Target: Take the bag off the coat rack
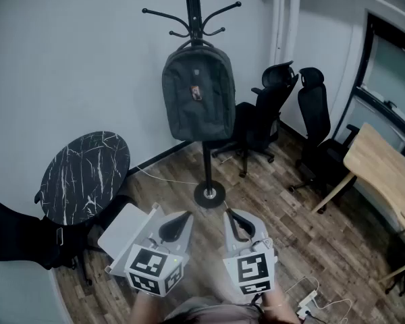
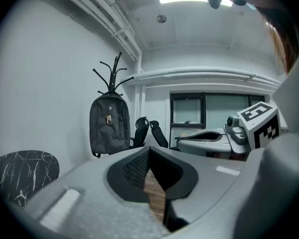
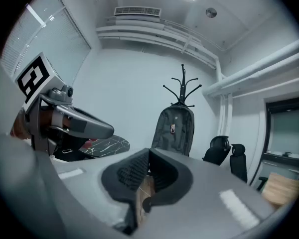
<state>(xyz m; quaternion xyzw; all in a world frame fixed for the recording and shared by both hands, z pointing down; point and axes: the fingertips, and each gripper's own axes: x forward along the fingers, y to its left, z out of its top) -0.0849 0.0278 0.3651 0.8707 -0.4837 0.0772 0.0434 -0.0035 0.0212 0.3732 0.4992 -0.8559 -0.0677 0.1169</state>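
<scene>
A dark grey backpack (image 1: 198, 94) hangs from the upper hooks of a black coat rack (image 1: 207, 159) that stands against the white wall. It also shows as the backpack (image 2: 108, 124) in the left gripper view and the backpack (image 3: 174, 130) in the right gripper view, some way ahead of both. My left gripper (image 1: 177, 225) and right gripper (image 1: 239, 223) are held low, side by side, near the rack's round base (image 1: 210, 195). Both are shut and hold nothing.
A round black marble table (image 1: 85, 175) stands at the left with a white box (image 1: 125, 231) below it. Two black office chairs (image 1: 283, 117) sit right of the rack. A wooden desk (image 1: 385, 169) is at the far right. Cables and a power strip (image 1: 307, 307) lie on the floor.
</scene>
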